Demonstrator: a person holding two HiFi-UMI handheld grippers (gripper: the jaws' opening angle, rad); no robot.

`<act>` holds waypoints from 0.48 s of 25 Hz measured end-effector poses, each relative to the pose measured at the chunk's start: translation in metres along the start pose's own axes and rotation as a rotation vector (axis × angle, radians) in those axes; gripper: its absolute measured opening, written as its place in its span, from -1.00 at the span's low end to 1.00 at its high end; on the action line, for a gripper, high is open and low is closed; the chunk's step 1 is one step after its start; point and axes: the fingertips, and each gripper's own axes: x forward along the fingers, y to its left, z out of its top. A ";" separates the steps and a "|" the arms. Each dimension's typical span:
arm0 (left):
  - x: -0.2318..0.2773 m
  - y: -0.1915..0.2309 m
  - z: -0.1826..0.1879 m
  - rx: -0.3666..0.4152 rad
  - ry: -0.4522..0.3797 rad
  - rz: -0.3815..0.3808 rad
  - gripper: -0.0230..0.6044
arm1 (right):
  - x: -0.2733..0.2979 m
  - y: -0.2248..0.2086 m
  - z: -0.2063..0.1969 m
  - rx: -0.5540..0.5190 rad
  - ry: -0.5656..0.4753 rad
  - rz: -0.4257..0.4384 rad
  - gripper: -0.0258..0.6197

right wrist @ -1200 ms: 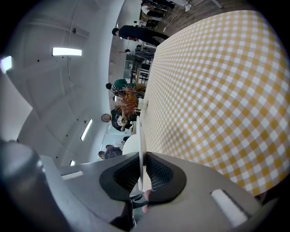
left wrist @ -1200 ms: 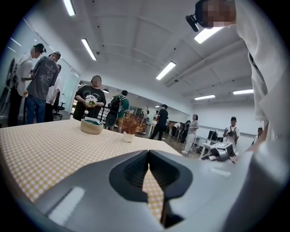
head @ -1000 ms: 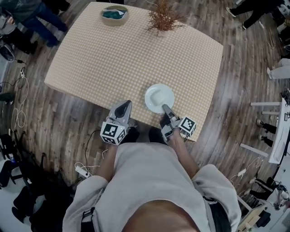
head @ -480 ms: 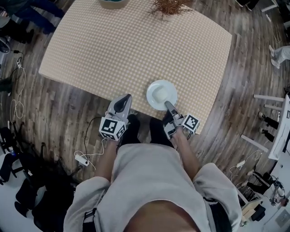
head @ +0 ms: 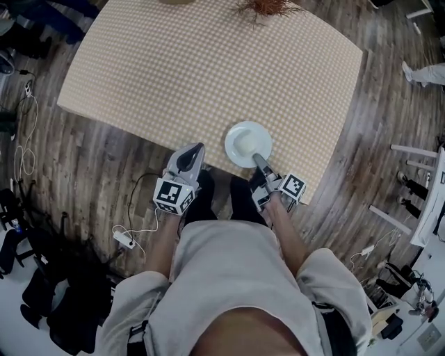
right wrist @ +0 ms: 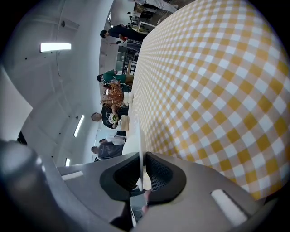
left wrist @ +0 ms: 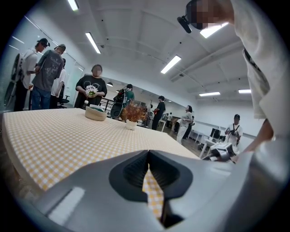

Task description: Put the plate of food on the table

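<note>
Hidden or unclear items: the plate shows only a pale white surface from above. Whether food lies on it cannot be made out, nor whether its base touches the checked cloth of the table or hangs just over it. In the right gripper view the plate appears edge-on, as a thin white line. At the table's 12 o'clock edge the head view cuts off the dried plant. Its small white pot shows in the left gripper view, as does a shallow bowl holding something dark green. The plate is over the table's near edge, at about 5 o'clock from the table's centre. The right gripper, at the plate's 5 o'clock, is clamped on the plate's rim. The left gripper, at the plate's 9 o'clock by the table edge, has its jaws closed together with nothing between them.
</note>
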 end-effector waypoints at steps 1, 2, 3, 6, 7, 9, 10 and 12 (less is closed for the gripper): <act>0.000 0.000 -0.001 -0.001 0.003 0.002 -0.89 | 0.004 0.001 0.001 0.001 0.003 0.004 -0.84; -0.001 0.000 -0.003 -0.002 0.005 0.004 -0.90 | 0.009 0.002 0.003 0.002 0.006 0.008 -0.84; -0.001 0.000 -0.004 -0.003 0.007 0.004 -0.90 | 0.014 0.003 0.004 0.001 0.009 0.011 -0.84; -0.001 0.001 -0.005 -0.005 0.007 0.011 -0.90 | 0.034 0.013 0.010 -0.010 0.021 0.043 -0.84; -0.002 0.002 -0.005 -0.008 0.008 0.015 -0.90 | 0.042 0.018 0.011 -0.010 0.027 0.056 -0.84; -0.003 0.005 -0.005 -0.013 0.009 0.023 -0.89 | 0.057 0.026 0.016 -0.015 0.036 0.078 -0.84; -0.004 0.005 -0.005 -0.015 0.009 0.026 -0.89 | 0.064 0.032 0.019 -0.015 0.038 0.101 -0.84; -0.011 0.001 -0.003 -0.015 0.007 0.029 -0.90 | 0.072 0.040 0.024 -0.019 0.039 0.110 -0.84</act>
